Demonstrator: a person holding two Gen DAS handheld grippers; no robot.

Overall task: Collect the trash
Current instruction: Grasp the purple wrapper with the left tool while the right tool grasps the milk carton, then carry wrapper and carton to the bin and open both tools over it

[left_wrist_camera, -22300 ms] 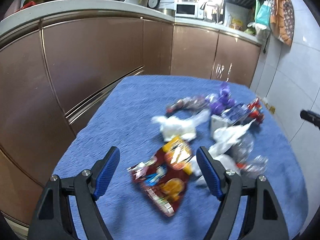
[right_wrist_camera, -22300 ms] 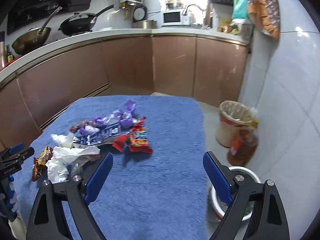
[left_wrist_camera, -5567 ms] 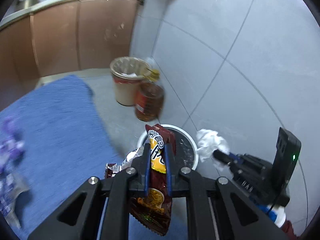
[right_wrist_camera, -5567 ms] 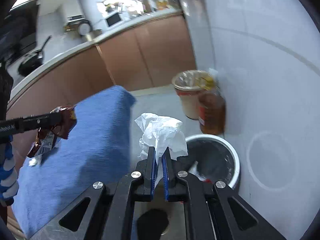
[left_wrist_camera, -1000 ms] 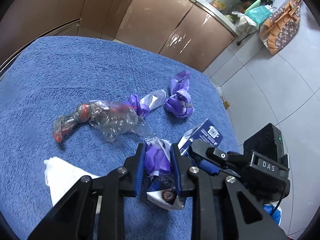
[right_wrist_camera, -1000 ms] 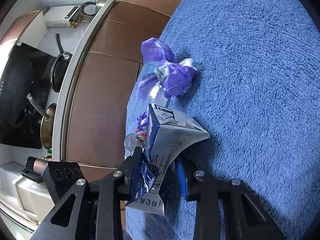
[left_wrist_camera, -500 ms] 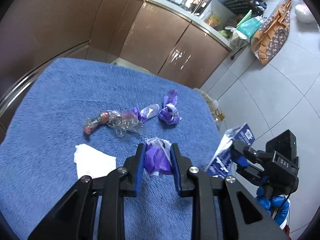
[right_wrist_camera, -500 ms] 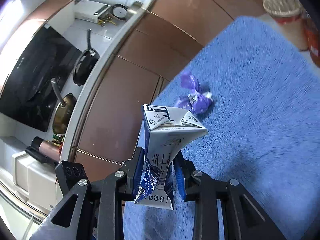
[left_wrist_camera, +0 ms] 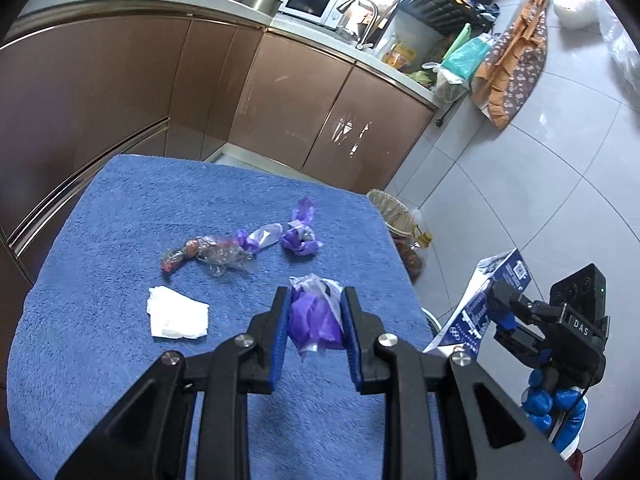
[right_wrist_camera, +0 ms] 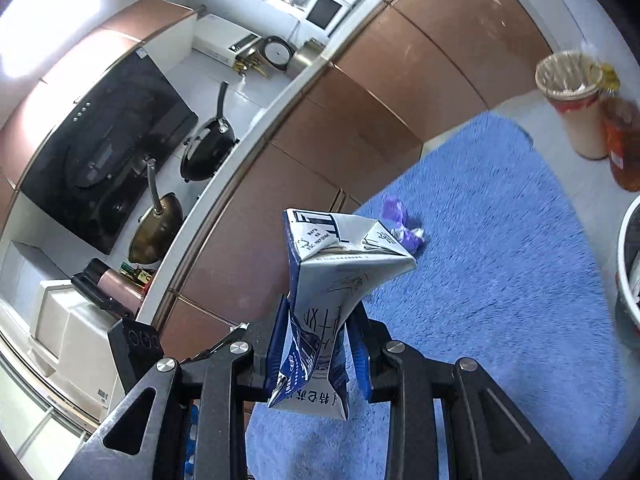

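My left gripper (left_wrist_camera: 315, 308) is shut on a crumpled purple wrapper (left_wrist_camera: 314, 318), held above the blue towel-covered table (left_wrist_camera: 120, 216). My right gripper (right_wrist_camera: 320, 320) is shut on a crushed blue and white carton (right_wrist_camera: 332, 280); it also shows in the left wrist view (left_wrist_camera: 486, 304), off the table's right edge. On the table lie a white tissue (left_wrist_camera: 178, 314), a clear plastic wrapper with red ends (left_wrist_camera: 208, 254), a clear and purple wrapper (left_wrist_camera: 260, 237) and a purple wrapper (left_wrist_camera: 300, 238), which also shows in the right wrist view (right_wrist_camera: 402, 224).
A white-rimmed bin (right_wrist_camera: 628, 280) stands on the floor right of the table. A paper-lined bucket (right_wrist_camera: 572, 96) and an orange bottle (right_wrist_camera: 622, 148) stand by the wall. Brown kitchen cabinets (left_wrist_camera: 120, 80) run behind the table.
Both grippers have lifted higher with their loads. The right gripper has swung the carton away from the table toward the bin side.
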